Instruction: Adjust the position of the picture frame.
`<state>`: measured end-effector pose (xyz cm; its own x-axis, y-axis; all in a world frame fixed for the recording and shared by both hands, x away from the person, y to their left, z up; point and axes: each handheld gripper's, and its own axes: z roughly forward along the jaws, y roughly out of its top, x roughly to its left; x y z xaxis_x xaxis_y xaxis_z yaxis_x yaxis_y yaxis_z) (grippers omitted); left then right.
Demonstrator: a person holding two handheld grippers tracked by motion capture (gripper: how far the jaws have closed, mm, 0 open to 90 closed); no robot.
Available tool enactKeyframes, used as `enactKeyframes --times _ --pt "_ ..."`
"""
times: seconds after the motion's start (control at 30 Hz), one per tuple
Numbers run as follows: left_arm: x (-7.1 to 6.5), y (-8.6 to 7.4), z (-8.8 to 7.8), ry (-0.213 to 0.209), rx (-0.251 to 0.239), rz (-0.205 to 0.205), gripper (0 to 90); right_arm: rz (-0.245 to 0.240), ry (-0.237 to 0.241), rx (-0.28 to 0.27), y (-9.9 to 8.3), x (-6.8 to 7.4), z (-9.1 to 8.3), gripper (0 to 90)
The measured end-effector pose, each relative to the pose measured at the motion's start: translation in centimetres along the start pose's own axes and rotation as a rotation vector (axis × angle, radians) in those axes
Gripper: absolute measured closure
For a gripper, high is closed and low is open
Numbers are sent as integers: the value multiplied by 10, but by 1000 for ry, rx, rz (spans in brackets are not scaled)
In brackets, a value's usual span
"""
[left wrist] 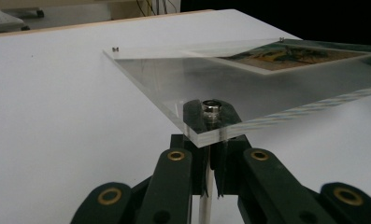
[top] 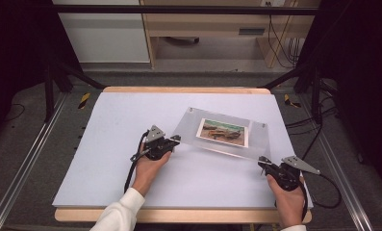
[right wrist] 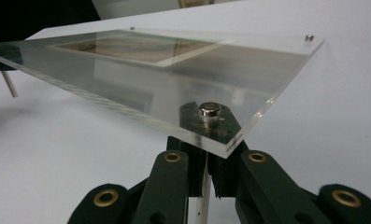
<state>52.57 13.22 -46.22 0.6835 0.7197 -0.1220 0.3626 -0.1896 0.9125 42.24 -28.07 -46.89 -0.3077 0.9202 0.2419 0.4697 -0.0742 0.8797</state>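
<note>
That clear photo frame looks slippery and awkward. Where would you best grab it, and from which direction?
By its two near corners, coming in from the person's side with jaws closing on the thin edge. The clear frame is a wide flat slab with a photo in the middle, so its rim is the sensible hold. Each near corner carries a small metal stud. The left gripper and right gripper already pinch there.

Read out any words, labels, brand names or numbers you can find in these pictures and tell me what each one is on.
None can be read.
The photo inside the clear acrylic frame shows a brownish scene; any lettering on it is too small and blurred to tell.
The left gripper and right gripper, each shut on a near corner of the frame, carry no visible marking.
The white table cover is blank.
</note>
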Motion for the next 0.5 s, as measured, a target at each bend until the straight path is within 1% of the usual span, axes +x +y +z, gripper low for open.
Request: enactKeyframes --times 0.07,0.1,0.13,0.17,0.2,0.23,0.27,0.3,0.33,0.37,0.5 --pt "-2 3 -6 -10 -19 -3 842 -15 -14 -19 3 2 -3 849" --pt "-3 5 -10 -22 -23 -16 841 -19 -15 -33 5 3 -5 849" --pt "-3 7 -14 -26 -31 -18 840 -44 -19 -57 10 7 -7 849" --pt "-3 9 -19 -28 -37 -24 840 -44 -19 -57 10 7 -7 849" --pt "-2 11 -25 -25 -40 -32 839 -54 -13 -69 12 10 -8 850" --pt "0 12 -30 -20 -40 -35 839 -56 -5 -78 15 13 -9 849" --pt "2 13 -35 -11 -43 -38 839 -77 8 -78 20 21 -6 848" --pt "4 13 -41 -2 -45 -39 839 -77 8 -78 20 21 -6 848" --pt "7 13 -48 9 -50 -39 838 -87 16 -72 22 24 -3 847" --pt "9 13 -52 18 -51 -38 838 -99 28 -67 25 29 0 846" --pt "17 12 -75 54 -80 -52 833 -115 58 -61 36 42 16 845"
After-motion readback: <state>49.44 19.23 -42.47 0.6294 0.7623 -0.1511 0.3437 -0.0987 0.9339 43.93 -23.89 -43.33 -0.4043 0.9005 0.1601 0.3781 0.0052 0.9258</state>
